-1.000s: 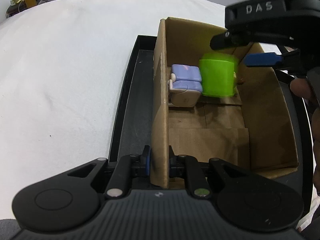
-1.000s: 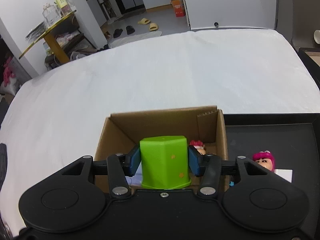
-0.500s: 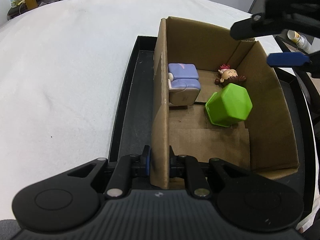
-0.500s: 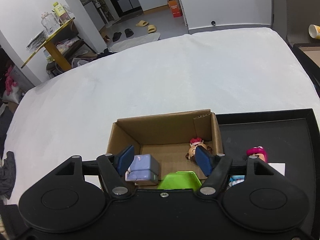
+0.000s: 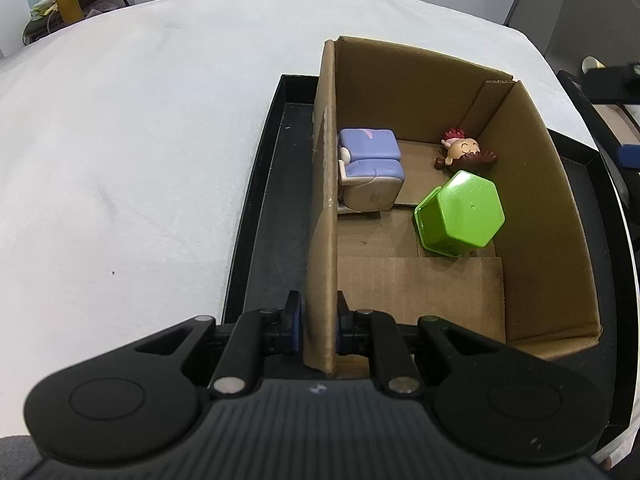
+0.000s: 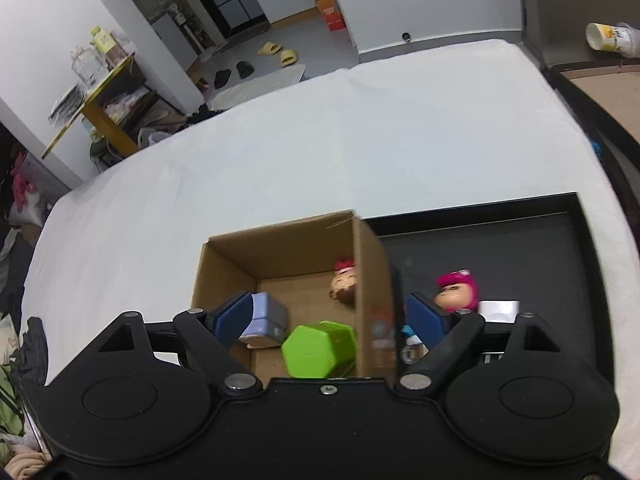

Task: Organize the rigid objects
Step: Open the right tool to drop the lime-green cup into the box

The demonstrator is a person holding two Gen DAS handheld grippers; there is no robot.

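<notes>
A cardboard box (image 5: 532, 200) stands on a black tray (image 5: 264, 216). Inside lie a green hexagonal cup (image 5: 460, 214) on its side, a purple and grey block toy (image 5: 370, 170) and a small doll with dark red hair (image 5: 464, 150). My left gripper (image 5: 318, 320) is shut on the box's left wall at its near corner. My right gripper (image 6: 328, 318) is open and empty, high above the box (image 6: 372, 280); the green cup (image 6: 318, 348), the purple toy (image 6: 268, 316) and the doll (image 6: 344, 284) show below it.
On the tray (image 6: 520, 240) to the right of the box a pink-haired doll (image 6: 456, 288) stands beside a small white block (image 6: 498, 310). The tray rests on a white cloth (image 5: 120, 140). A paper cup (image 6: 610, 38) lies at the far right.
My right gripper opened and let go of the green cup, which fell on its side in the box. The right gripper then rose and drew away to the right. The left gripper held still.
</notes>
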